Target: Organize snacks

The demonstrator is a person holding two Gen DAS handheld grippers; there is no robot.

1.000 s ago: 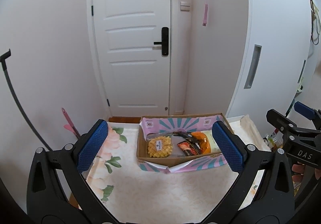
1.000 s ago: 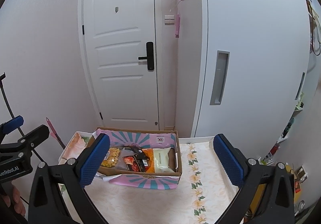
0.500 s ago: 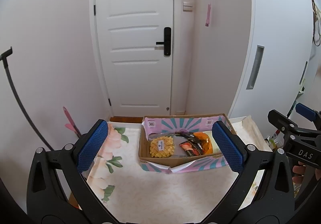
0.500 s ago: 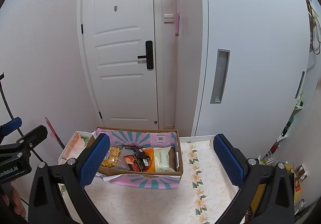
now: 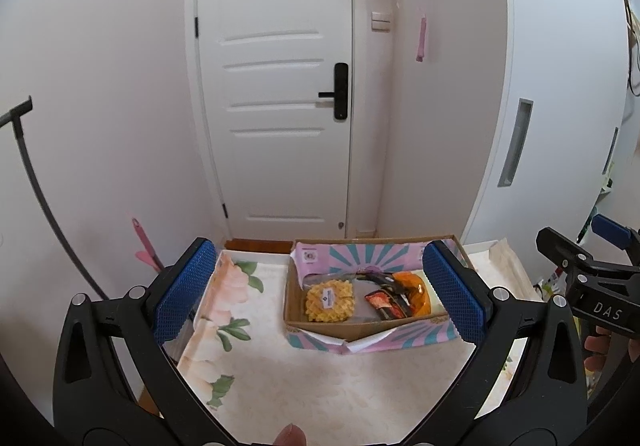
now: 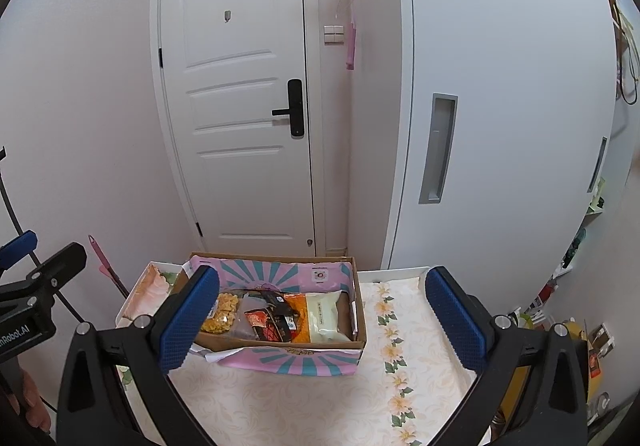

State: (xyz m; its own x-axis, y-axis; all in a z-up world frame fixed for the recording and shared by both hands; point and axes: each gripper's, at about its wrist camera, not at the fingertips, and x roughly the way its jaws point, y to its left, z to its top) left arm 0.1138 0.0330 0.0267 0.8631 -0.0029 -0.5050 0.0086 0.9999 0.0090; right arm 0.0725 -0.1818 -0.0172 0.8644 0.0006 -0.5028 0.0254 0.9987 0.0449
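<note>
Table (image 6: pixel 312 402) with floral cloth: bare stretch lies directly ahead of both grippers, between them and the box. Ample approach room here.

Cardboard box (image 6: pixel 280 346), pink-and-teal striped wrap, sits ahead of both grippers, toward the table's far edge, by the white door (image 6: pixel 240 106). Ahead-left of the right gripper (image 6: pixel 324 320); ahead-right of the left gripper (image 5: pixel 320 288).

Left gripper: jaws wide apart, nothing between the pads. Right gripper: likewise spread, empty. Both hover short of the box, not touching it.

Snacks all inside the box, packed side by side and partly overlapping. Farthest toward the left gripper's side: yellow snack pack (image 5: pixel 330 300). Middle: red-and-black packet (image 6: pixel 266 322) and dark packet (image 6: pixel 280 300). Then orange bag (image 5: pixel 414 294), then white pouch (image 6: pixel 324 320) against the box wall on the right gripper's side.

Risks (judgement):
- Packets overlap; a jaw closing on one could pinch its neighbour too.
- Front wall is torn and sagging, wrap peeling (image 5: pixel 360 344); a low entry could snag it and drag the box.
- Box is light-looking; a sideways push may slide it toward the far edge.

Room: open above the box; tight between packets and walls. Table edge is near on the right gripper's outer side.
</note>
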